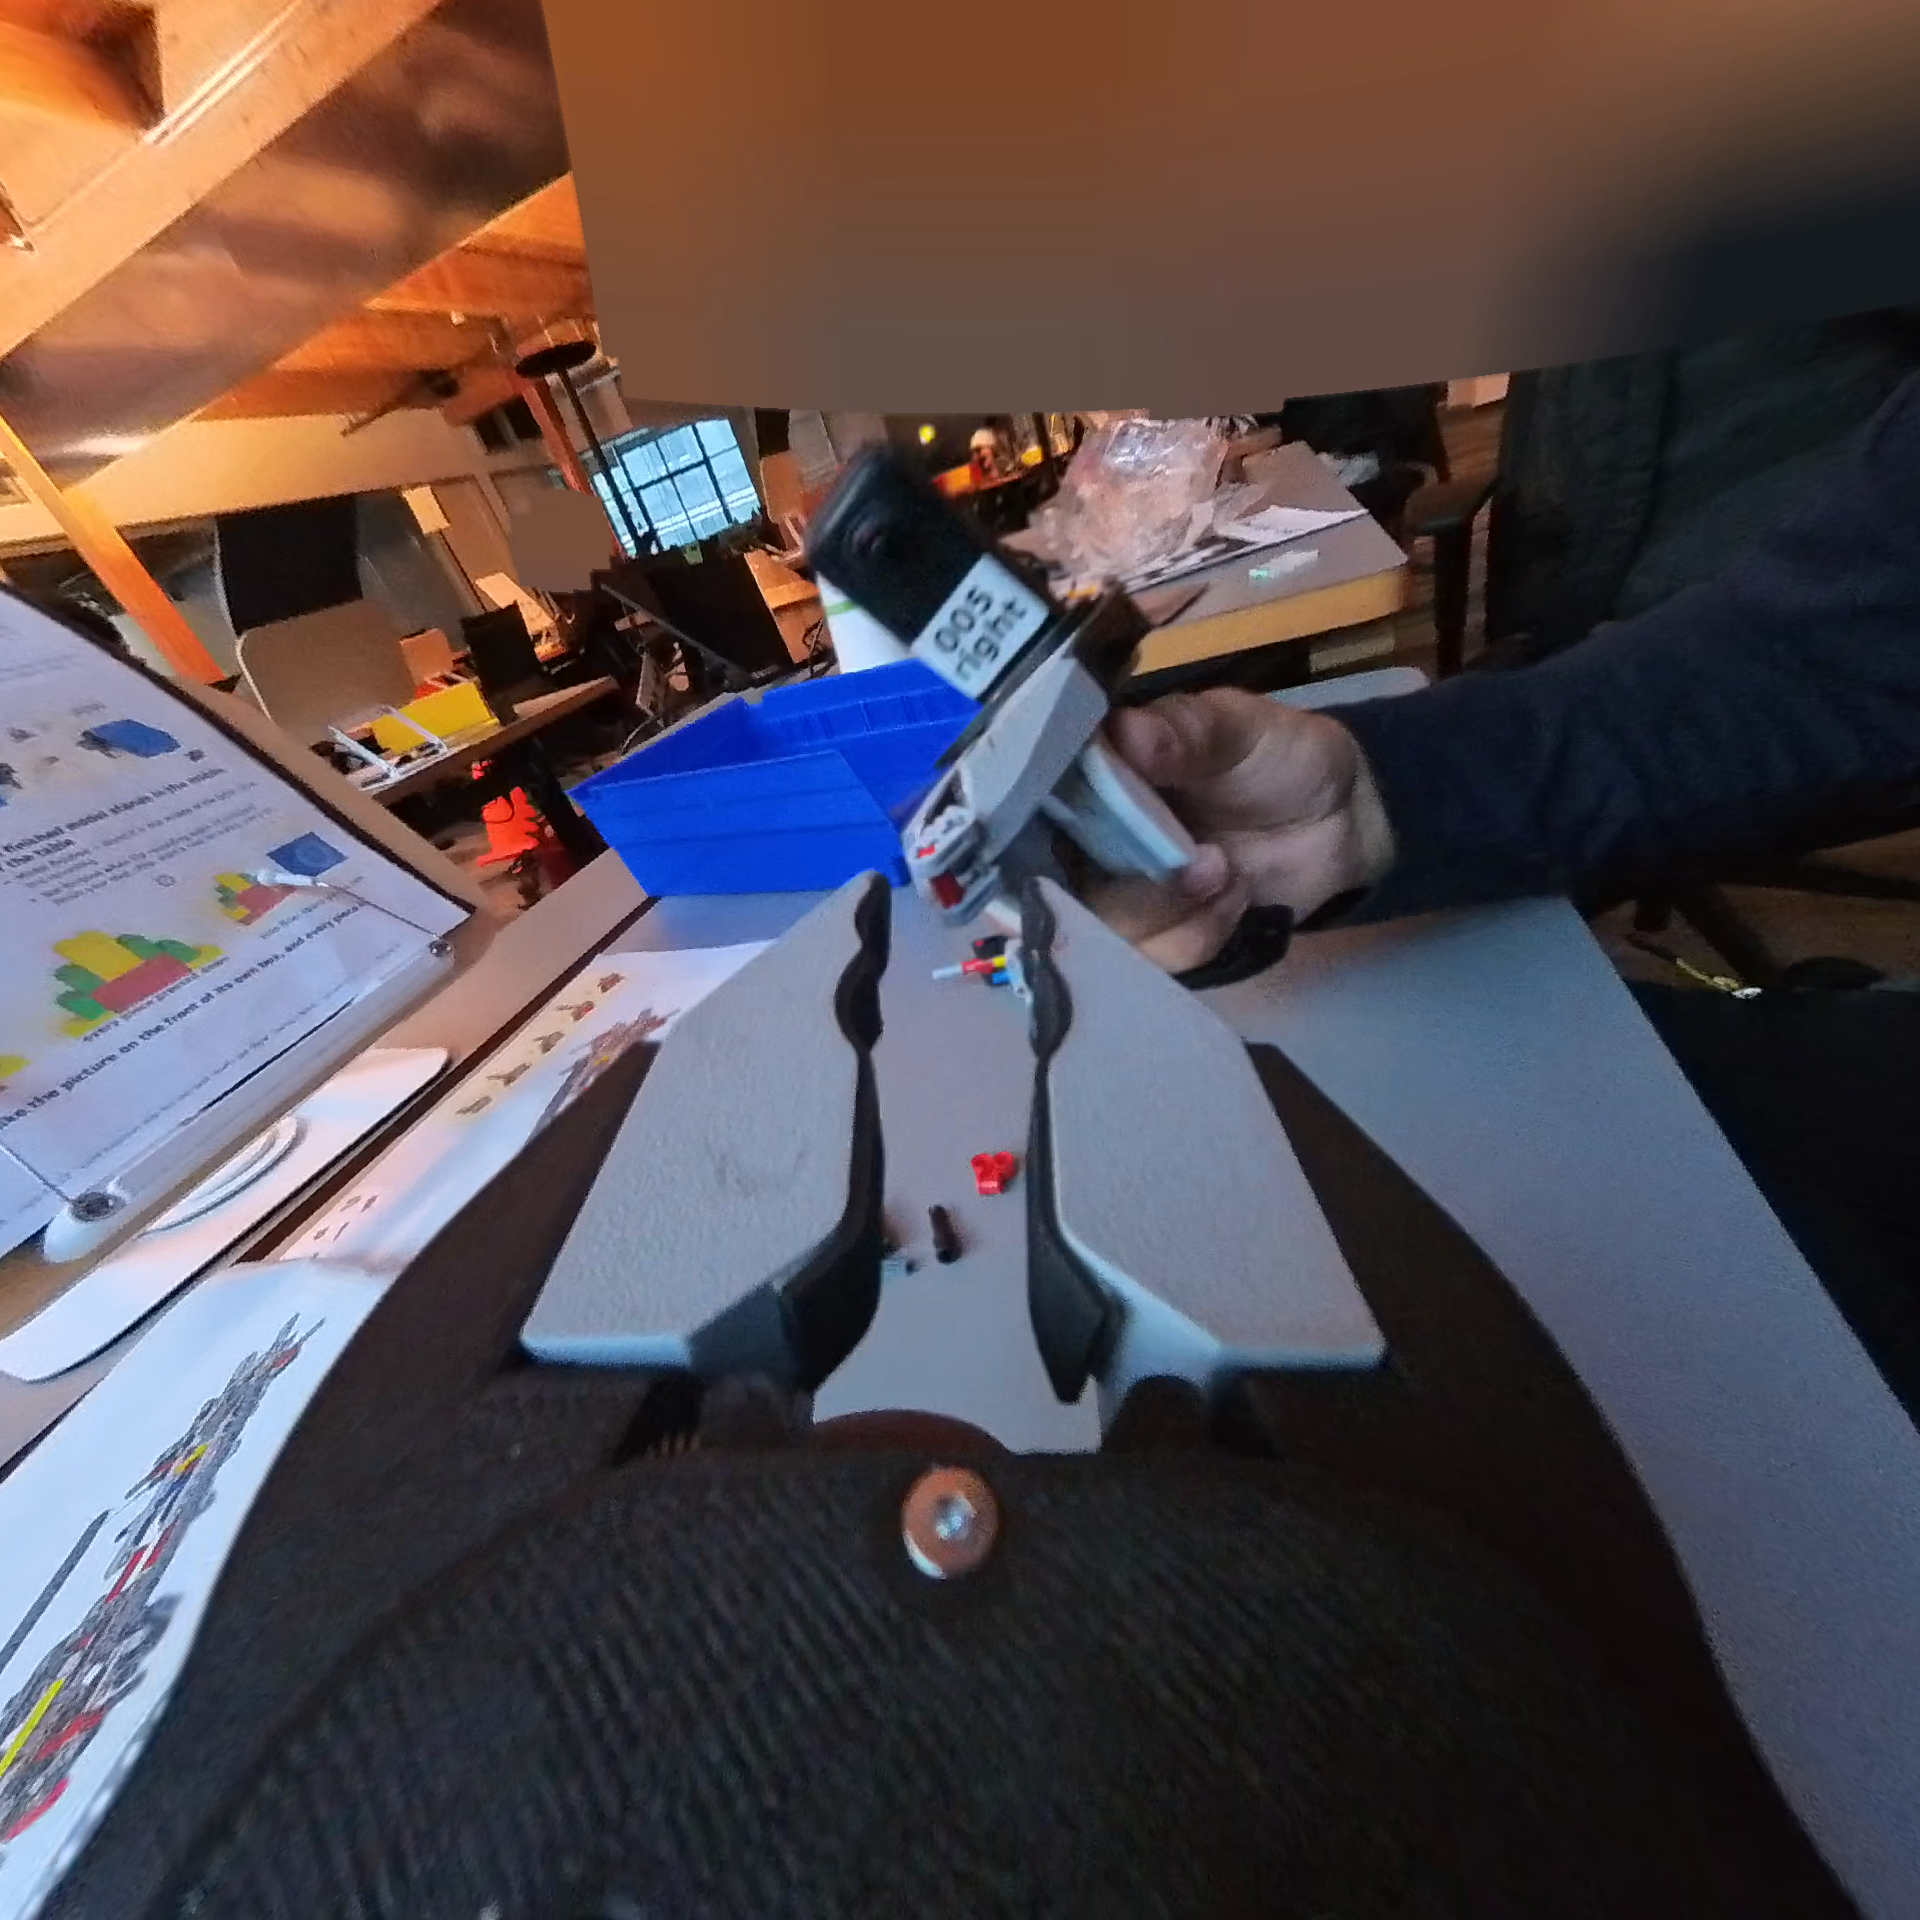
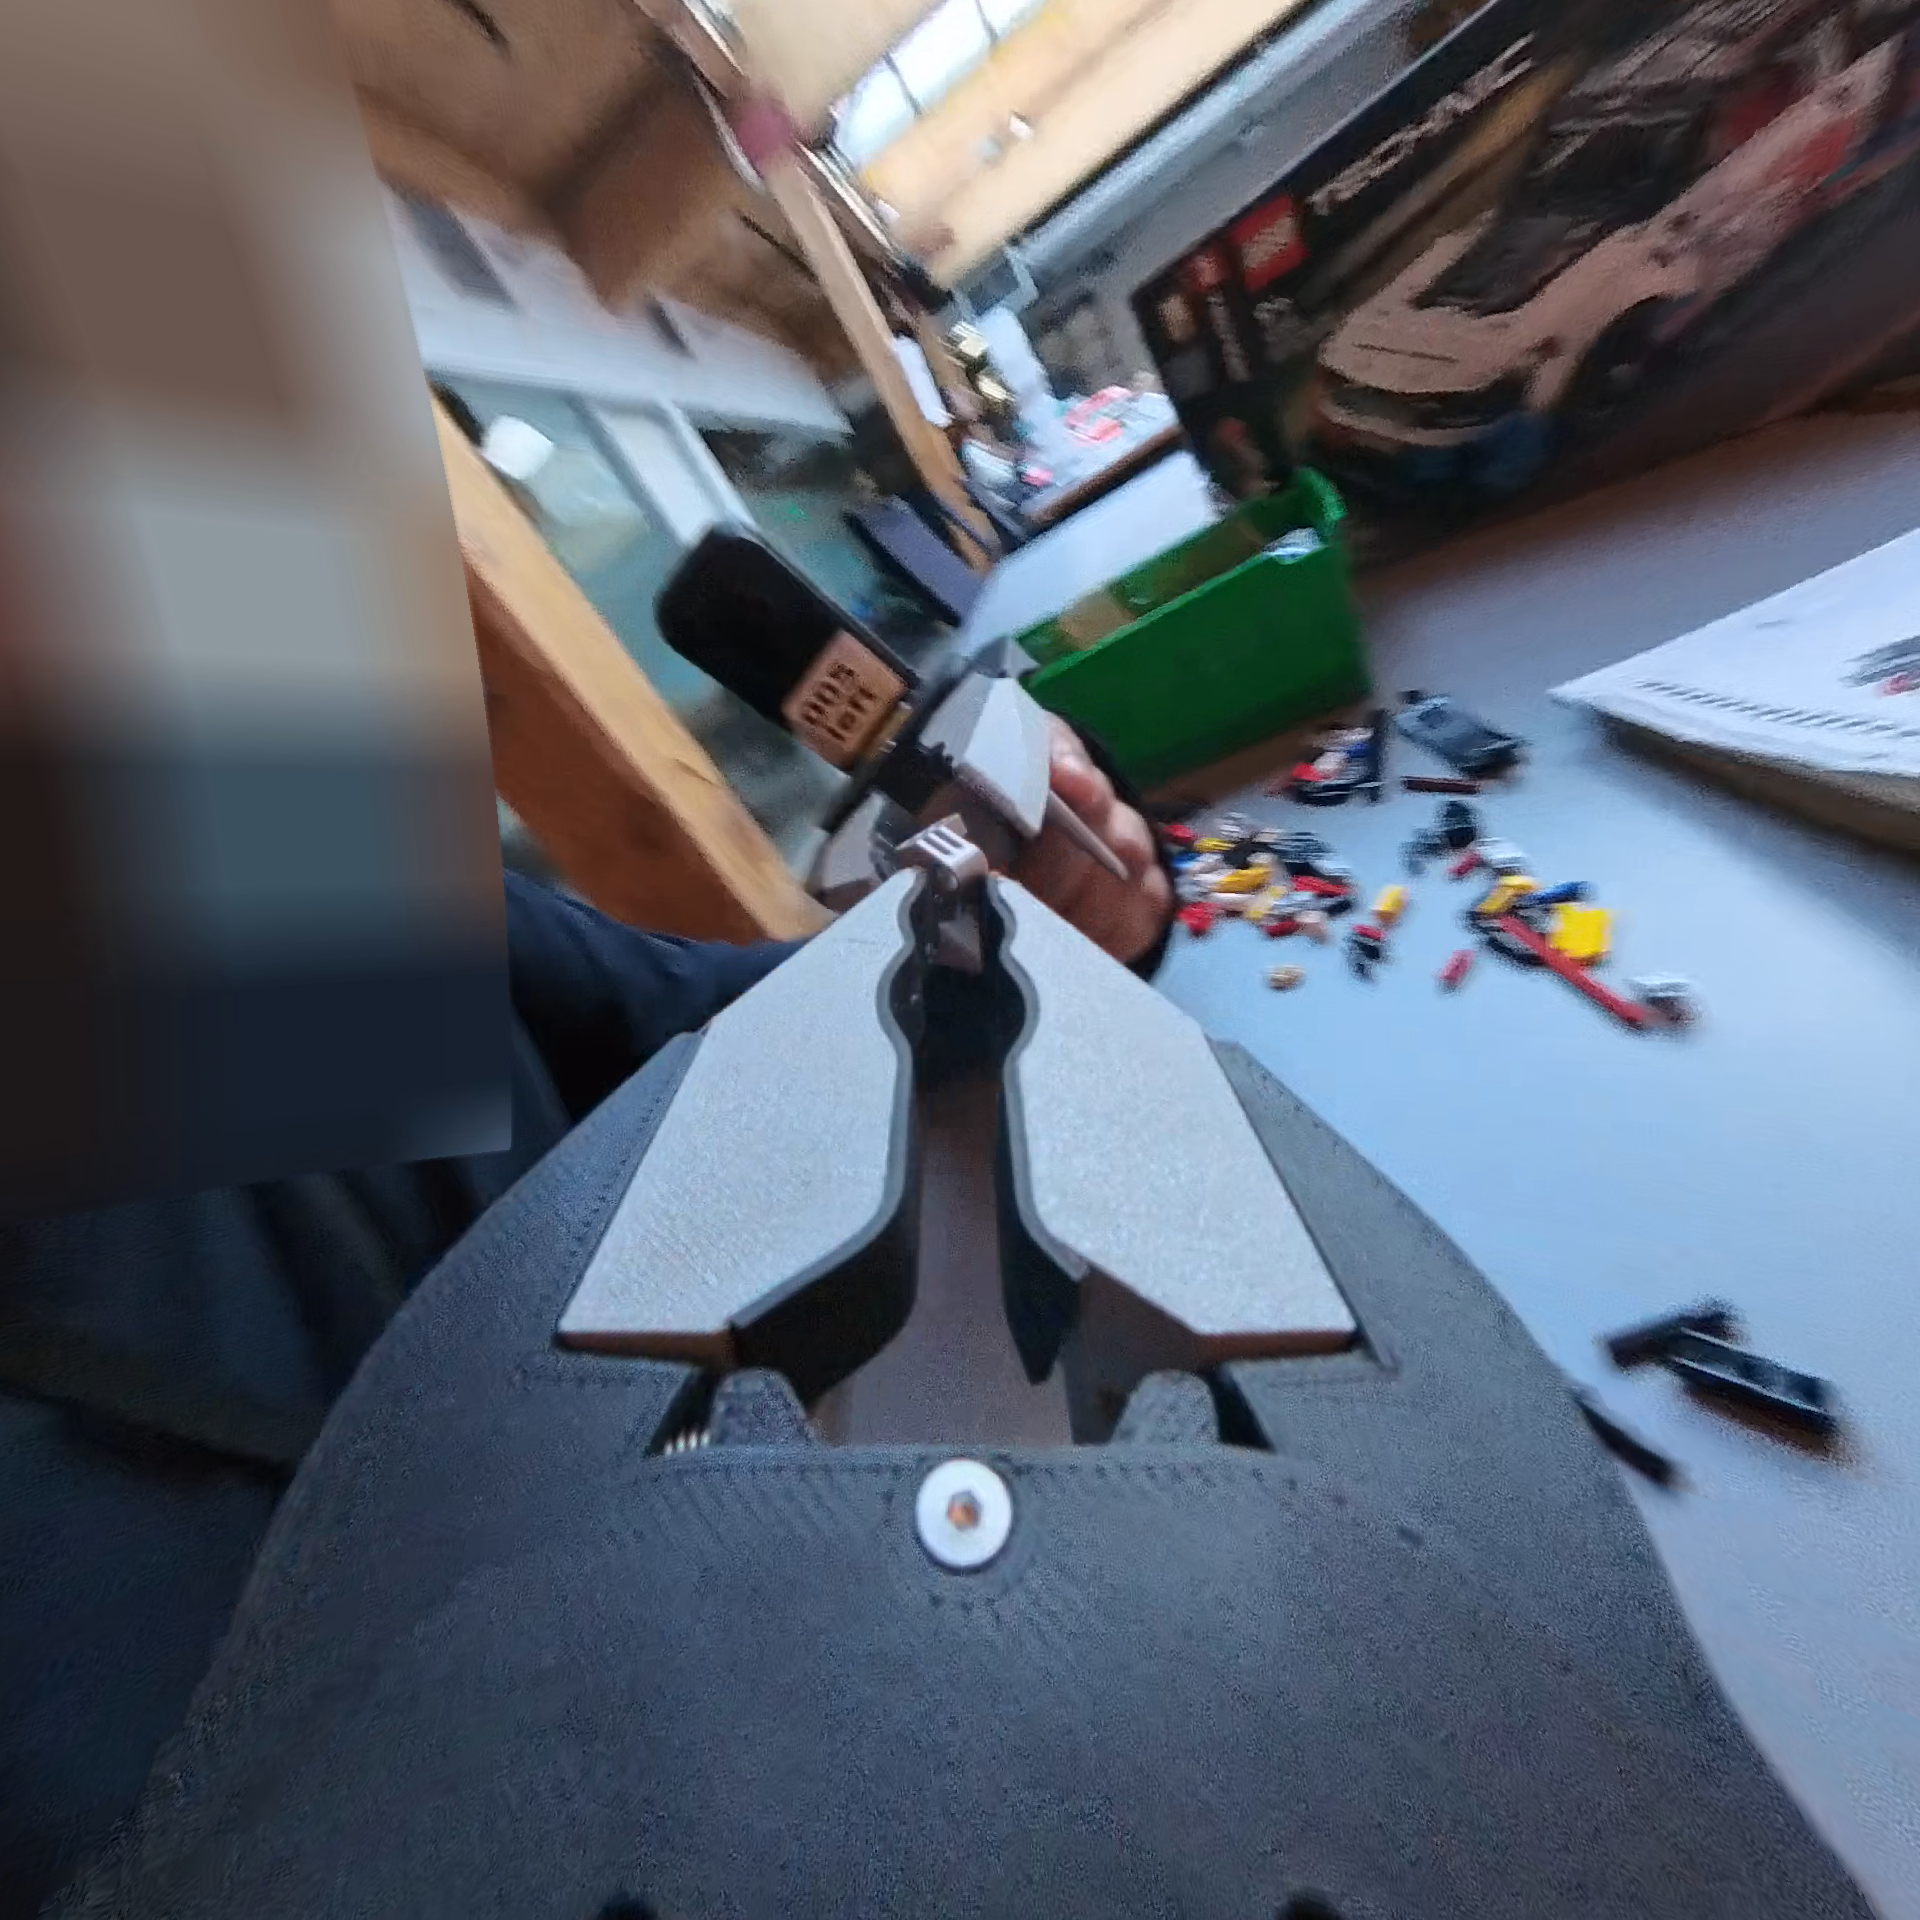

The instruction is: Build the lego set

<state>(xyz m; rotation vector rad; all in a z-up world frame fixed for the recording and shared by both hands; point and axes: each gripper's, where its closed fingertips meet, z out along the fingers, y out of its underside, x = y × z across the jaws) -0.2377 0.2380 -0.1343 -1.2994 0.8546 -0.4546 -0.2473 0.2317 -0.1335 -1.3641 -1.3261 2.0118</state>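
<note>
Left gripper held low over the grey table, jaws parted, nothing between the pads; bare tabletop shows through the gap. Inside that gap, nearer the palm, a small red piece lies on the table, with a short black pin just beside it at 8 o'clock. Past the fingertips, a small cluster of red, yellow and blue pieces lies on the table close to the right-hand fingertip. Right gripper nearly closed, its pads pinching a small grey brick assembly that sticks out past the tips; in the left wrist view the same assembly shows grey with red bits, at 12 o'clock from the left gripper's tips and close above them. A hand in a dark sleeve holds the right gripper. Blue bin stands on the table behind, at 11 o'clock. Instruction sheets at 9 o'clock. In the right wrist view, a green bin at 1 o'clock and a scatter of loose coloured pieces at 3 o'clock, well apart from the tips.
</note>
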